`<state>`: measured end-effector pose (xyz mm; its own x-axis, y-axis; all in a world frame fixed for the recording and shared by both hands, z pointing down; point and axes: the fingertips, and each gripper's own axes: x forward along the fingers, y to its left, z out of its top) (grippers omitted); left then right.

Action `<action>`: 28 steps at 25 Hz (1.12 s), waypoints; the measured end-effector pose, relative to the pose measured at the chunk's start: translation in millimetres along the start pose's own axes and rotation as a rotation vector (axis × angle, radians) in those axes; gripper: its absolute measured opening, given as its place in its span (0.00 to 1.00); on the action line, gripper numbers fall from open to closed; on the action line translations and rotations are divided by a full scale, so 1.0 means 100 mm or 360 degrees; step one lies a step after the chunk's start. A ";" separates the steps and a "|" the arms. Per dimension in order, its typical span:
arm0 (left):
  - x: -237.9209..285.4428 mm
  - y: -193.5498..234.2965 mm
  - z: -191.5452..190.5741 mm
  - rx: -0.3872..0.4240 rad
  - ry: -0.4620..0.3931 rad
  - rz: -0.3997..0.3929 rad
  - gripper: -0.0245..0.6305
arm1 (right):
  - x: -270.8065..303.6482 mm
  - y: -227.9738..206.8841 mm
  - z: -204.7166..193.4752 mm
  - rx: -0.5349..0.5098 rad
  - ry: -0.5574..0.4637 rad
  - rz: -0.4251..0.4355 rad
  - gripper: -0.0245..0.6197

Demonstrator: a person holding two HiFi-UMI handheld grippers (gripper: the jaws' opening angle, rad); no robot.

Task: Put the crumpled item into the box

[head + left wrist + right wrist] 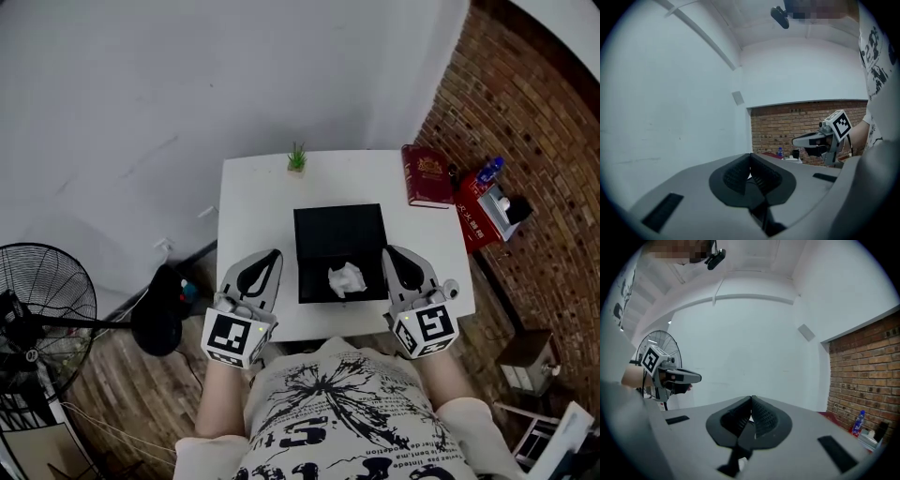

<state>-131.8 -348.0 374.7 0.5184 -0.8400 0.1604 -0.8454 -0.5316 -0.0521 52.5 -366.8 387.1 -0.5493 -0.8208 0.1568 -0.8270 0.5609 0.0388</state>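
A crumpled white ball of paper (347,279) is seen lying inside a shallow, open black square box (339,230), against the box's near wall and slightly right of its middle. The paper rests loose on the dark floor of the box and is touched by nothing, so the task is judged to be as good as done.

The box is set at the middle of a white table (253,197), its near wall close to the table's front edge, within easy reach of the person.

The left gripper (273,254) is held just beside the box's left wall and the right gripper (388,251) just beside its right wall, both pointing away from the person. In each gripper view the ribbed black pads (765,174) are pressed together at their tips with nothing between them; the same is shown for the right pair (764,417). Both grippers are therefore closed and empty, and their flanking posture is read as a resting position clear of the box.

Beyond the box's far wall, a small green potted plant (296,159) stands at the table's back edge. To the box's far right a dark red book (427,175) lies at the table corner, and past it a red packet (478,220) and a blue-capped bottle (488,171) are seen before a brick wall (534,112). Well to the box's left, a black pedestal fan (42,300) stands on the floor.
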 end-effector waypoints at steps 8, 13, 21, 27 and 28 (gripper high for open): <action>-0.08 0.07 0.01 -0.0061 -0.0039 0.0011 0.06 | -0.01 0.16 0.00 -0.0076 0.0033 0.0019 0.06; -0.06 0.03 0.06 -0.0045 -0.0044 0.0000 0.06 | -0.02 0.18 0.04 -0.0108 0.0023 0.0021 0.06; -0.05 0.00 0.07 -0.0016 -0.0029 0.0002 0.06 | -0.01 0.21 0.05 -0.0113 0.0019 0.0039 0.06; -0.04 -0.02 0.08 -0.0008 -0.0028 0.0005 0.06 | 0.00 0.23 0.04 -0.0108 0.0018 0.0056 0.06; -0.03 -0.01 0.08 -0.0015 -0.0031 0.0011 0.06 | 0.00 0.23 0.04 -0.0109 0.0016 0.0056 0.06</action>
<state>-131.6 -345.5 366.2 0.5150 -0.8455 0.1410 -0.8499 -0.5251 -0.0441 33.3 -354.7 384.4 -0.5765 -0.7995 0.1689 -0.7968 0.5958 0.1007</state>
